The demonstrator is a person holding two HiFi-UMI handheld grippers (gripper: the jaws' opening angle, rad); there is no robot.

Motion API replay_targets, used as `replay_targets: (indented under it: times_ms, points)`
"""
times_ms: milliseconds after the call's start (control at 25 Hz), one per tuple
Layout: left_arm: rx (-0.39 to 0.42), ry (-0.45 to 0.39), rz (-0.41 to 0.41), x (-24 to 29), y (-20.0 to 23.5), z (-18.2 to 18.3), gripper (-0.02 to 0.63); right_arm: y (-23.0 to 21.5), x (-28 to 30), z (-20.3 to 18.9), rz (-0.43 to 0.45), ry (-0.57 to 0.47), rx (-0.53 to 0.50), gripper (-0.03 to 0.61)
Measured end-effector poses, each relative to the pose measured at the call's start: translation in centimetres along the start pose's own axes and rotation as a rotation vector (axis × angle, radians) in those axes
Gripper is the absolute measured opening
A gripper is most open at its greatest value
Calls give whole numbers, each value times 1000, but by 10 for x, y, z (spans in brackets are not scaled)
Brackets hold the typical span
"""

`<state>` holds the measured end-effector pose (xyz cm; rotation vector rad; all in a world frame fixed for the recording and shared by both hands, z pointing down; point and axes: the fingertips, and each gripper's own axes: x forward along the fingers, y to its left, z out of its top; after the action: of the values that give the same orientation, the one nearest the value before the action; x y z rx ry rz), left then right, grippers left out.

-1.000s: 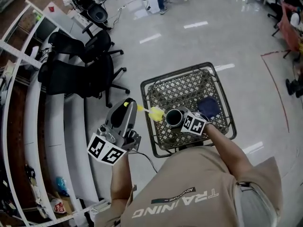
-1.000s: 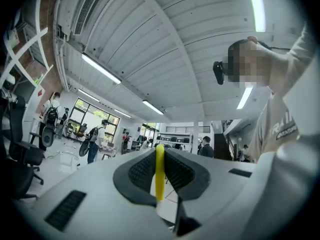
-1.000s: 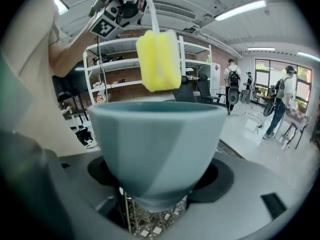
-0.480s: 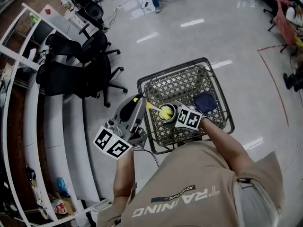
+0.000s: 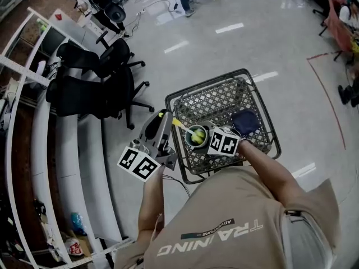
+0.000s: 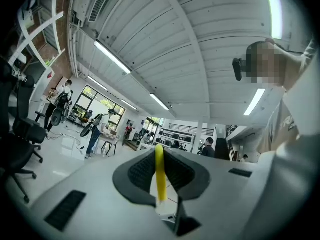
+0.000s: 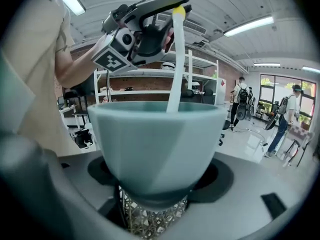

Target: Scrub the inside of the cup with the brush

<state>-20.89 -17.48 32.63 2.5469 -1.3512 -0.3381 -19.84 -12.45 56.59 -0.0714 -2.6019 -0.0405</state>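
A grey-blue cup (image 5: 197,135) is held over the black wire basket (image 5: 258,108); my right gripper (image 5: 208,140) is shut on it. In the right gripper view the cup (image 7: 156,144) fills the middle between the jaws. My left gripper (image 5: 166,119) is shut on the yellow brush handle (image 5: 178,124), and the brush's yellow head (image 5: 196,136) sits inside the cup. The thin yellow handle (image 6: 159,176) stands pinched between the left jaws. From the right gripper view the handle (image 7: 175,64) slants down into the cup from the left gripper (image 7: 172,9) above it.
A dark blue cloth (image 5: 245,121) lies in the basket's right part. Black office chairs (image 5: 92,88) stand at the left, beside white curved shelving (image 5: 39,133). Glossy grey floor surrounds the basket; a red line (image 5: 328,100) marks it at right.
The brush head went from outside the cup's left rim into the cup. My left gripper moved right, toward the basket; the cup shifted slightly left.
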Motion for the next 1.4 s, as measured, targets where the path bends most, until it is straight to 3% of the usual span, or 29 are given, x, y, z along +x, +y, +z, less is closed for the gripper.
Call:
replay_targets:
  times_ms: [400, 680, 1040, 1240, 1400]
  points:
    - [-24, -30, -149, 4, -19, 41, 52, 4, -5, -38, 4, 101, 5, 387]
    - [-49, 16, -206, 12, -34, 20, 51, 1, -10, -24, 4, 74, 11, 387]
    - [32, 66, -259, 31, -69, -10, 52, 12, -4, -1, 3, 103, -47, 388]
    - [107, 51, -264, 34, -81, 1, 51, 10, -5, -14, -32, 166, -107, 387]
    - [107, 9, -267, 28, -83, 20, 52, 9, -5, -35, -50, 229, -119, 387]
